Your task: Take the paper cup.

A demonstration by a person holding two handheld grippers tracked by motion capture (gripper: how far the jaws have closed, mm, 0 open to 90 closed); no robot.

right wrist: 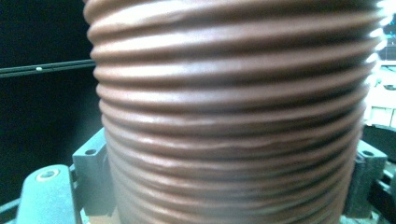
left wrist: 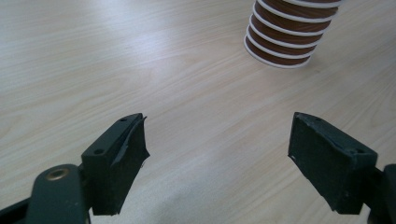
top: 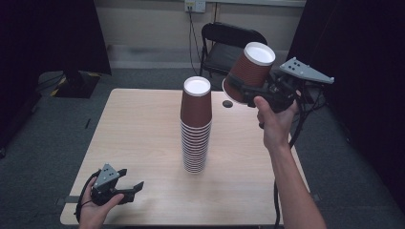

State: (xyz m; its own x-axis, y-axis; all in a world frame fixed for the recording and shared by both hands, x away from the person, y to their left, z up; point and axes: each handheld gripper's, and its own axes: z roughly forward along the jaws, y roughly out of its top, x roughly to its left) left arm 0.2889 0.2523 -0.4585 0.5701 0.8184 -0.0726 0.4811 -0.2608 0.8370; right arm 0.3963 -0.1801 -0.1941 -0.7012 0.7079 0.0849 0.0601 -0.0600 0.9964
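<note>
A tall stack of upside-down brown ribbed paper cups [top: 195, 128] stands in the middle of the wooden table [top: 138, 129]; its lowest rims [left wrist: 285, 44] show at the top of the left gripper view. My right gripper [top: 249, 93] is raised above the table's far right, shut on a single brown cup [top: 250, 70] that tilts with its white base up. That cup's ribbed wall [right wrist: 233, 116] sits between the jaws in the right gripper view. My left gripper [top: 131, 187] rests low at the table's near left corner, open, with nothing between its jaws.
A black folding chair [top: 227, 45] stands behind the table's far edge. A small dark spot [top: 228, 103] marks the table near the far right. Dark curtains hang at both sides, and grey carpet surrounds the table.
</note>
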